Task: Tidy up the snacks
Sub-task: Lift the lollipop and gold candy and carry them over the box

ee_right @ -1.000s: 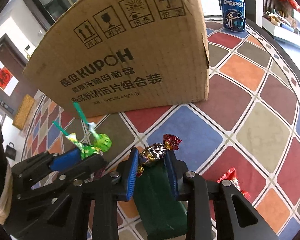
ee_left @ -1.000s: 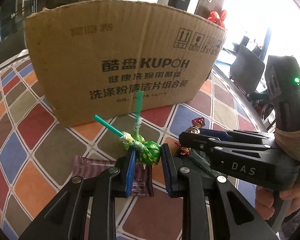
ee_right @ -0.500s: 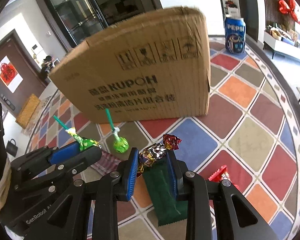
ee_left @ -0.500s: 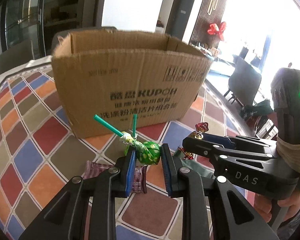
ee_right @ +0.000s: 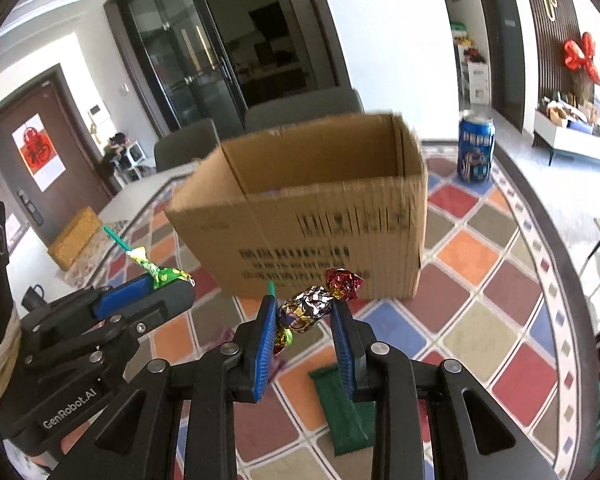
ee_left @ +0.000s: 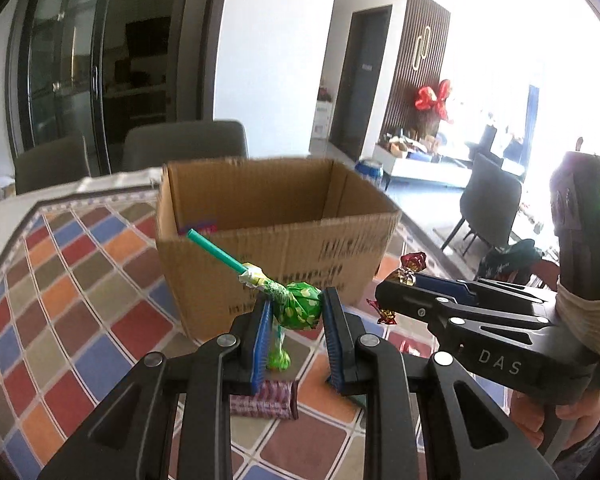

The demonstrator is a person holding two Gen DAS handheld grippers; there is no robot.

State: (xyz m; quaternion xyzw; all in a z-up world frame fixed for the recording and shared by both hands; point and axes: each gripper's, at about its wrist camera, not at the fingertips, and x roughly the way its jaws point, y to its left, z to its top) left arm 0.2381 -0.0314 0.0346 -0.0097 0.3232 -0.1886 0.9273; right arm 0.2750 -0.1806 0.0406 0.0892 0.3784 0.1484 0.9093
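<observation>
My left gripper is shut on a green-wrapped lollipop whose teal stick points up and left. My right gripper is shut on a foil-wrapped candy with red twisted ends. Both are held in the air in front of an open cardboard box that stands on the chequered table; something pink and blue shows inside its left corner. In the left wrist view the right gripper hangs to the right with its candy. The left gripper shows at the left of the right wrist view.
On the table below lie a second green lollipop, a purple wrapped bar, a green packet and a red candy. A blue Pepsi can stands right of the box. Grey chairs stand behind the table.
Both grippers have risen with their sweets, so the box's open top and inside now show. The second green lollipop stayed down on the table.
</observation>
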